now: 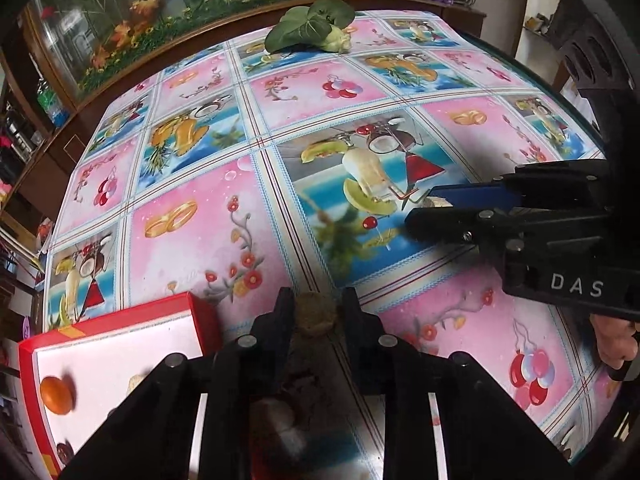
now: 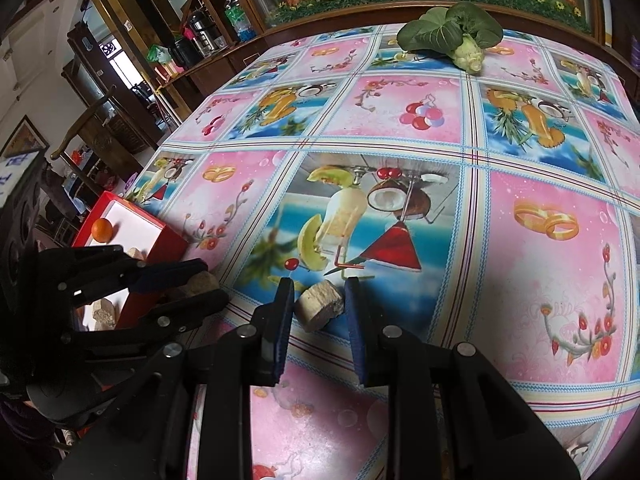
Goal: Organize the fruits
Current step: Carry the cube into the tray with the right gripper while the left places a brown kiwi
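My left gripper (image 1: 318, 307) is shut on a round tan chunk (image 1: 316, 320), just right of the red box (image 1: 120, 307). From the right wrist view, that left gripper (image 2: 210, 282) and its chunk (image 2: 200, 282) sit against the box's corner (image 2: 168, 236). The box has a white floor holding an orange (image 1: 57, 395) and pale pieces (image 2: 104, 314). My right gripper (image 2: 320, 298) is shut on a second tan chunk (image 2: 322, 308) that rests on the tablecloth. In the left wrist view, the right gripper (image 1: 424, 206) comes in from the right with that chunk (image 1: 439, 202) peeking out.
A leafy green vegetable (image 1: 312, 28) lies at the far edge of the fruit-print tablecloth (image 1: 280, 220), also the vegetable (image 2: 452, 32). A cabinet with flower decor (image 1: 160, 20) stands behind the table. A hand (image 1: 616, 344) holds the right gripper. A wooden chair (image 2: 92, 120) stands left.
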`<state>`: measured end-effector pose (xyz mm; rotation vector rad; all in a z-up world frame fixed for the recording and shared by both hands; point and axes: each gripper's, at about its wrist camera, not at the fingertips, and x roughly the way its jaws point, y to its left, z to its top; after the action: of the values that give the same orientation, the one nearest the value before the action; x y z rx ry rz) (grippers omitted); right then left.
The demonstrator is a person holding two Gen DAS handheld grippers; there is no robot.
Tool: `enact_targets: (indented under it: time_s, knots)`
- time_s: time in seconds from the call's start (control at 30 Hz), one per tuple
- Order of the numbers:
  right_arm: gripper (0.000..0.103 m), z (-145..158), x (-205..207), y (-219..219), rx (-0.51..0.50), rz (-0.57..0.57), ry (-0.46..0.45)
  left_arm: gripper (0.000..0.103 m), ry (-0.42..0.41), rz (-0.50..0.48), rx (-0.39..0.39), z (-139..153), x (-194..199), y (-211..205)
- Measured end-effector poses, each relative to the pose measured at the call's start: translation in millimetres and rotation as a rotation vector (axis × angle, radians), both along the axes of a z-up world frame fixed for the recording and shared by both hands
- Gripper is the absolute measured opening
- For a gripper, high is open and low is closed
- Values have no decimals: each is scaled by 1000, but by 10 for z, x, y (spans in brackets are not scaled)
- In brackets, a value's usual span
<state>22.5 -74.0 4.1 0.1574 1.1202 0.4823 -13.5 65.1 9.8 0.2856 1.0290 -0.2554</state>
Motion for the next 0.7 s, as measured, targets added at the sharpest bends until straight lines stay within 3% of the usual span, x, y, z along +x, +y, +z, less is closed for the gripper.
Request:
enact_targets:
  time_s: [0.23, 0.4, 0.57, 0.7]
  knots:
    - [28, 181, -126, 72, 70, 9, -86, 23, -82, 15, -91, 328, -383, 158]
    - [28, 371, -301, 402, 153, 60, -143, 23, -176, 88, -132, 680, -771, 584]
    - [28, 530, -401, 942, 236, 137, -172, 23, -220, 246, -85, 831, -967, 1272]
    - [28, 515, -414, 1409, 218, 200, -158, 23, -195, 367, -45, 733, -1012, 1777]
